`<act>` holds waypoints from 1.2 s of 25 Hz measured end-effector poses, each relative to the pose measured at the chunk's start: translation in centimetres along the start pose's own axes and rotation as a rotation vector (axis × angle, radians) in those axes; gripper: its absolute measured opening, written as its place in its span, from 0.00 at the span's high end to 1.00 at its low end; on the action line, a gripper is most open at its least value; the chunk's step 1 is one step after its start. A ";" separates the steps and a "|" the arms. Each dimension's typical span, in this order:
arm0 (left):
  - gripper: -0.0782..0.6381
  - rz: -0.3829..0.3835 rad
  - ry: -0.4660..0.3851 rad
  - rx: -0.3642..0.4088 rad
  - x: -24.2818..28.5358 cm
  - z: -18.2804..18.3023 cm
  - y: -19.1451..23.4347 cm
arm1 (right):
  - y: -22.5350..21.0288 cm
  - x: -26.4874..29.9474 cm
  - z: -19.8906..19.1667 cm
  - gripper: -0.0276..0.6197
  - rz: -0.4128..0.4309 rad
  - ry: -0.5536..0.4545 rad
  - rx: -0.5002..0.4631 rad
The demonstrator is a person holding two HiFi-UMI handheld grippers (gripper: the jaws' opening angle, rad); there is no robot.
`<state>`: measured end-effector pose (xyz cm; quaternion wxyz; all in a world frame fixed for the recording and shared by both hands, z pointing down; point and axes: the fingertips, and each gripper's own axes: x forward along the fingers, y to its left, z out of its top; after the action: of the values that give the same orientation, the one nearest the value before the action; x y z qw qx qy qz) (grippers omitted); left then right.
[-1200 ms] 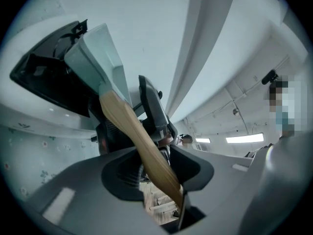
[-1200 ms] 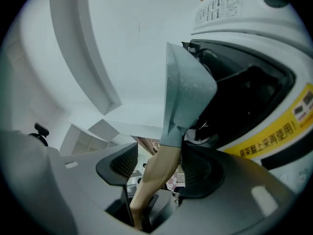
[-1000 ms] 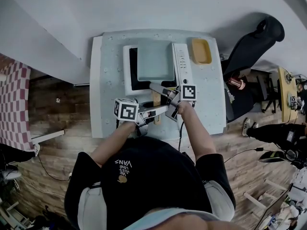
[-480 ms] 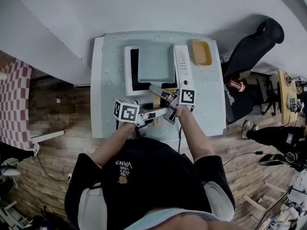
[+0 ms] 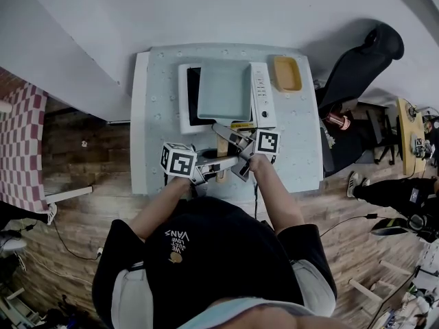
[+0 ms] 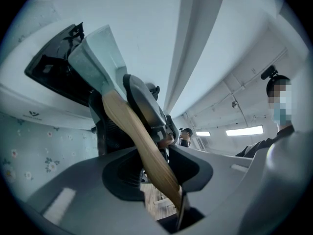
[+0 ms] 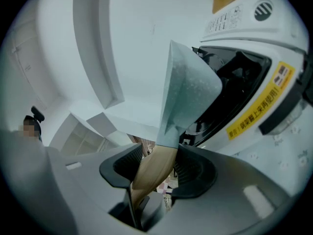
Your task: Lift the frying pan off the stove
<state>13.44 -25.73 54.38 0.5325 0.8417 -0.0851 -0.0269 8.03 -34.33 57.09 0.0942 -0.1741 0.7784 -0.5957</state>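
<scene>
A square pale-green frying pan (image 5: 224,91) is sitting over the black glass top of a white induction stove (image 5: 263,94). Its wooden handle (image 5: 221,146) is pointing toward the person, with the long axis running from wall to body. The left gripper (image 6: 156,170) is clamping the handle near its end. The right gripper (image 7: 159,169), whose jaws have just been closing, is pinching it nearer the pan. A yellow sticker (image 7: 259,106) on the stove's front is showing Chinese characters too small to read. The person's black shirt (image 5: 206,252) is showing "VANS".
</scene>
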 end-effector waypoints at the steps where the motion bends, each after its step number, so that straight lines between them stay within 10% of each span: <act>1: 0.69 -0.001 0.002 0.001 0.0 -0.1 -0.1 | 0.0 -0.1 -0.1 0.65 -0.002 -0.005 0.005; 30: 0.69 -0.042 0.045 0.057 1.2 -13.1 -8.7 | 4.9 -10.2 -10.9 0.64 -0.028 -0.081 -0.045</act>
<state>17.40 -10.59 52.23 0.5093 0.8586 -0.0563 -0.0167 12.78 -19.59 54.72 0.1134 -0.2112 0.7846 -0.5718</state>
